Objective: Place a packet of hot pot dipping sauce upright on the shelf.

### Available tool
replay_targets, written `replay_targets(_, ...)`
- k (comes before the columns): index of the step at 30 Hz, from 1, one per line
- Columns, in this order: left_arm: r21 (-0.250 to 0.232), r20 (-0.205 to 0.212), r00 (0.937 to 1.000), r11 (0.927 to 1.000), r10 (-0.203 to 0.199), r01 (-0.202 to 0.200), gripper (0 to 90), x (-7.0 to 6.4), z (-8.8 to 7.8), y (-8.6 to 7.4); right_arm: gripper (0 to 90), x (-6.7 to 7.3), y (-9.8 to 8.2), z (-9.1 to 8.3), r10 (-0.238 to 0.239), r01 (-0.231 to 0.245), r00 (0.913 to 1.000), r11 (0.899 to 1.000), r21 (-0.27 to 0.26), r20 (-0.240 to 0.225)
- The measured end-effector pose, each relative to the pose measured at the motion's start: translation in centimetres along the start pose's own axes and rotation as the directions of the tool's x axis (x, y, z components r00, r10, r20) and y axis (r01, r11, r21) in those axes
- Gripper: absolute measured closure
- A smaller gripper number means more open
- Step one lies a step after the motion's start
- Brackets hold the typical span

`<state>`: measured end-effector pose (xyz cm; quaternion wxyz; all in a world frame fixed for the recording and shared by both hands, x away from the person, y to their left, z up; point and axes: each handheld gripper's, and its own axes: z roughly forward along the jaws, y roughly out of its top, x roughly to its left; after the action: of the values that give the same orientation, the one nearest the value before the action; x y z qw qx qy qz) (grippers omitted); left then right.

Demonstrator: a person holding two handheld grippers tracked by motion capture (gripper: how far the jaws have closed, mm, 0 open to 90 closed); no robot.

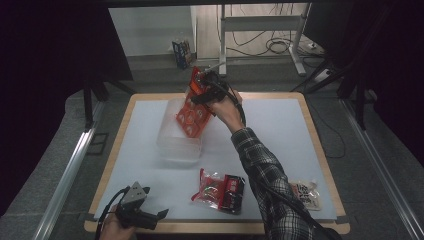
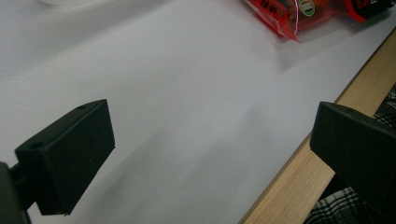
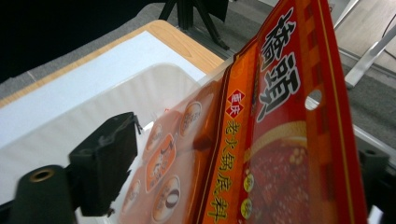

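Operator: Pouch [image 1: 193, 111], red and orange, flat, glossy foil. It stands tilted with its lower end inside the clear plastic container [image 1: 172, 142] at the far middle of the table [image 1: 280, 130]. Its upper end leans toward the far edge, beside the right gripper [image 1: 204, 85].

Inspector: Confirm the printed face.

Operator: In the right gripper view the pouch [image 3: 275, 140] shows large black characters at its top, over a red panel with a picture of a red dish. An orange band with yellow characters runs down beside that panel. A clear section at the side carries round printed emblems. A hang hole [image 3: 314, 97] is punched near the top edge.

Inspector: Right gripper condition?

Operator: Jaws spread. The pouch stands between them. One black pad sits clear of the film on one side; the other is mostly hidden behind the pouch, so contact there cannot be confirmed. No firm pinch is visible.

Inspector: Container?

Operator: Translucent, rectangular, rounded corners, open top. It rests on the white table cover.

Inspector: Left gripper [image 1: 137, 210]?

Operator: At the near left corner of the table, low, jaws wide apart with nothing between them. Its own view looks across bare white cover toward the wooden table edge [image 2: 299, 172].

Inspector: Other items?

Operator: A red and black packet [image 1: 220, 191] lies flat near the front middle. A smaller pale packet [image 1: 305, 194] lies at the near right, partly behind the plaid sleeve [image 1: 265, 170].
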<state>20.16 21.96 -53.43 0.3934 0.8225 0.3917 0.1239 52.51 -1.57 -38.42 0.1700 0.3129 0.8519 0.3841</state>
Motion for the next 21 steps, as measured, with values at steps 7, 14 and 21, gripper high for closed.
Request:
replay_targets(7,0.009,-0.003,0.9998,0.9998,0.02,-0.02,0.9,-0.2,0.1,0.1,7.4,-0.2,-0.8,-0.9,-0.02,0.02,0.9996,1.0,0.004,-0.022)
replay_targets(14,0.004,0.001,0.9996,0.9996,0.026,-0.026,1.8,-0.2,0.0,0.1,4.1,-0.5,-1.8,-1.9,-0.02,0.02,0.9985,1.0,-0.001,-0.052)
replay_targets(21,0.007,-0.007,0.9995,0.9995,0.032,-0.032,2.6,-0.3,0.1,0.1,1.3,0.0,-2.6,-2.6,-0.054,0.054,0.9963,0.998,0.008,-0.066)
